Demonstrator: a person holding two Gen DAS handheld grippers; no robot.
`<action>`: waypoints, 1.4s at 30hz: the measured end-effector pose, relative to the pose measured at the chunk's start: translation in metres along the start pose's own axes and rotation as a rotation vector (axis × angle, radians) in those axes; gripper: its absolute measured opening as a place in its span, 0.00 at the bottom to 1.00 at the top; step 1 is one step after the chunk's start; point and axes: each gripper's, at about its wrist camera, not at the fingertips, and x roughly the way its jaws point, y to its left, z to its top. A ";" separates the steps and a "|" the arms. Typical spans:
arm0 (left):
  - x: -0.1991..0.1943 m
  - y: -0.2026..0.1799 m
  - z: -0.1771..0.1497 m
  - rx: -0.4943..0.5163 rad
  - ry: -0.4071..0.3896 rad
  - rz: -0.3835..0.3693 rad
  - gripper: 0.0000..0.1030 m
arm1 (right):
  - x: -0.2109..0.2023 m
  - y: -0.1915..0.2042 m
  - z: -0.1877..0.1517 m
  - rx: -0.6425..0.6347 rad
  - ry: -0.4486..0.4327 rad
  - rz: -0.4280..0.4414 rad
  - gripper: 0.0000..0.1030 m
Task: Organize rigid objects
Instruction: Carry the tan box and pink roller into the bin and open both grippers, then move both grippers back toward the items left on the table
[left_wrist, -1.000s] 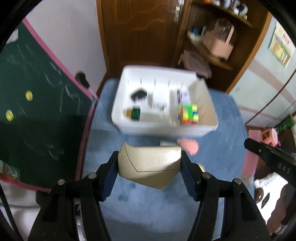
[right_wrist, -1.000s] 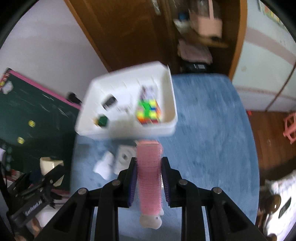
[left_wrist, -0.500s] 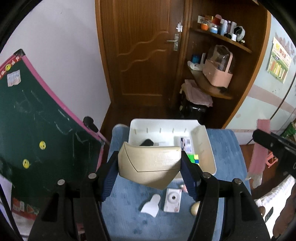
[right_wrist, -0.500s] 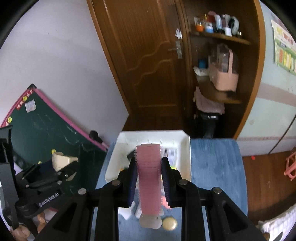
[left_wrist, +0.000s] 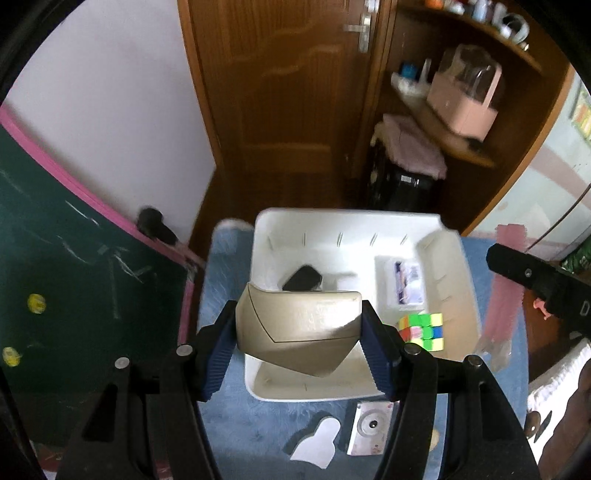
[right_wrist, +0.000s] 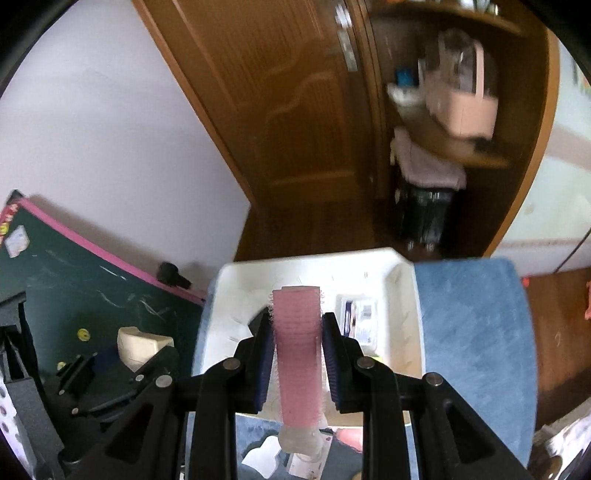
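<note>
left gripper (left_wrist: 299, 328) clamped on smooth beige angular plastic case (left_wrist: 295, 332), above white plastic bin (left_wrist: 458, 280) | right gripper (right_wrist: 297, 354) clamped on bristly pink hair roller (right_wrist: 297, 354), over bin | no readable labels

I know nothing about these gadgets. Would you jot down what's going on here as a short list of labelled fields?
left gripper: shut on beige box, held above the near part of the bin
right gripper: shut on pink hair roller, held upright over the bin
white bin: sits on blue mat
inside bin: colour cube, black object, small packet
outside bin, on mat: white flat piece, small square card
surroundings: green chalkboard to the left, wooden door behind
</note>
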 end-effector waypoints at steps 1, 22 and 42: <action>0.010 0.000 0.000 -0.003 0.018 -0.001 0.64 | 0.018 -0.003 -0.001 0.009 0.031 -0.006 0.25; 0.133 -0.012 -0.013 0.062 0.261 -0.043 0.78 | 0.147 -0.026 -0.038 0.091 0.283 -0.041 0.45; -0.007 -0.021 -0.030 0.028 0.019 -0.041 0.84 | 0.005 -0.008 -0.053 -0.013 0.031 -0.016 0.51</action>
